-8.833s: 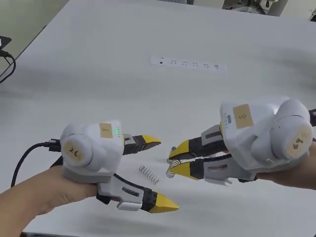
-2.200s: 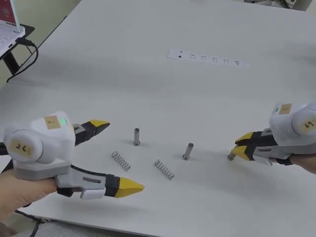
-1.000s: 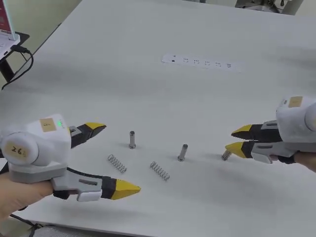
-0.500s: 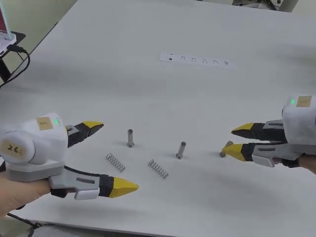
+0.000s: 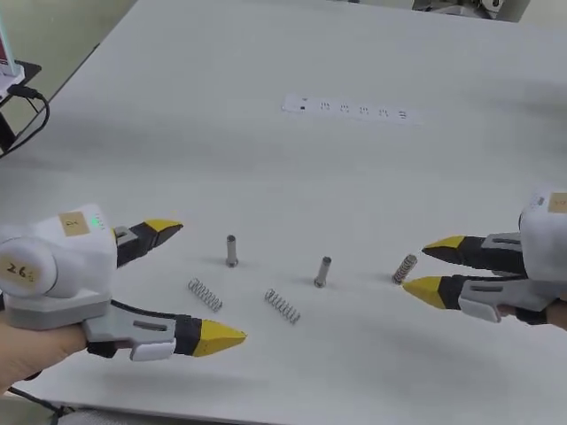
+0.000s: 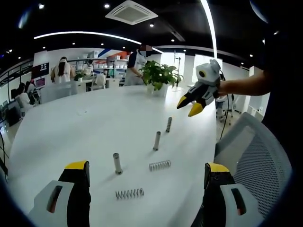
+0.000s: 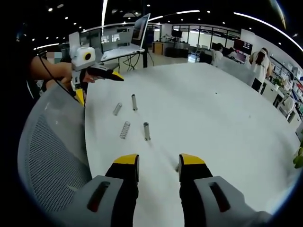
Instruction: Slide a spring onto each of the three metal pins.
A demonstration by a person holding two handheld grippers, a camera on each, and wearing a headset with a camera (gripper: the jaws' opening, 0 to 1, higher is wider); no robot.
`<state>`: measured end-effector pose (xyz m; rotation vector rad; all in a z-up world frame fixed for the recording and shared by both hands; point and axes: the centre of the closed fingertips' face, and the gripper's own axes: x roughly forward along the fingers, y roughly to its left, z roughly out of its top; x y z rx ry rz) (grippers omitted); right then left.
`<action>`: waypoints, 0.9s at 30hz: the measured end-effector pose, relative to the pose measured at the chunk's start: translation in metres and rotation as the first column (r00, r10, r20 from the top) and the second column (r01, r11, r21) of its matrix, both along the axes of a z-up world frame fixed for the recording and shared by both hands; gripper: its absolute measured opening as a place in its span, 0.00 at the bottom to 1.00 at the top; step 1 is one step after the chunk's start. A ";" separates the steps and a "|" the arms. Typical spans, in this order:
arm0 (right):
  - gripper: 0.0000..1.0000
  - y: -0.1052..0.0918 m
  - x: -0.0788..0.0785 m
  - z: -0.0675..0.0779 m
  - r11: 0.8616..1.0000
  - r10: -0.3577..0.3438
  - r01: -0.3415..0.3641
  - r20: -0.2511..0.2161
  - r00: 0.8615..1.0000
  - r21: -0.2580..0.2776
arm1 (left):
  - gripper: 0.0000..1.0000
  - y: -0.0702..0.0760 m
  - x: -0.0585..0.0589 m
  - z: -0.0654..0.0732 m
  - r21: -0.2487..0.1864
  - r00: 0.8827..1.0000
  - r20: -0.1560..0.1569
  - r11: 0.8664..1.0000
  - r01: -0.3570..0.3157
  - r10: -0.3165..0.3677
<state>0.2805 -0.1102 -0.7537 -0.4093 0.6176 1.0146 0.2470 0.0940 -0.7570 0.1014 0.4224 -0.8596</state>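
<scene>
At the far left the left claw (image 5: 193,282) hovers over the near edge of the desk (image 5: 266,177), its jaws spread wide and holding nothing. Just right of it come the task's pieces, three pins and three springs in all. The left pin (image 5: 231,251) stands upright and bare. Nearer than it lies the first loose spring (image 5: 205,295), flat on the desk, and a little to the right the second loose spring (image 5: 283,305), also flat. The middle pin (image 5: 324,271) stands bare, just beyond that second spring. The right pin (image 5: 405,268) wears the third spring around its shaft. Just to its right is the right claw (image 5: 432,266), jaws parted narrowly with nothing between them, tips close beside the sprung pin.

The desk's near edge runs close below both claws. Beyond the pins the top lies open as far as one white power strip (image 5: 345,109).
</scene>
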 end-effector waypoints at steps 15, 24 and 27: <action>0.30 0.020 -0.010 0.004 0.998 0.053 -0.052 -0.025 0.998 0.017 | 0.98 0.002 0.002 0.001 0.001 1.000 -0.002 1.000 0.001 -0.001; 0.30 0.044 -0.019 0.003 0.994 0.109 -0.108 -0.040 0.993 0.030 | 0.98 0.004 0.002 0.001 0.001 1.000 -0.001 1.000 -0.004 0.004; 0.27 0.054 -0.027 -0.001 0.987 0.158 -0.158 -0.059 0.986 0.016 | 0.98 0.005 0.002 0.000 -0.002 1.000 -0.005 1.000 -0.006 0.006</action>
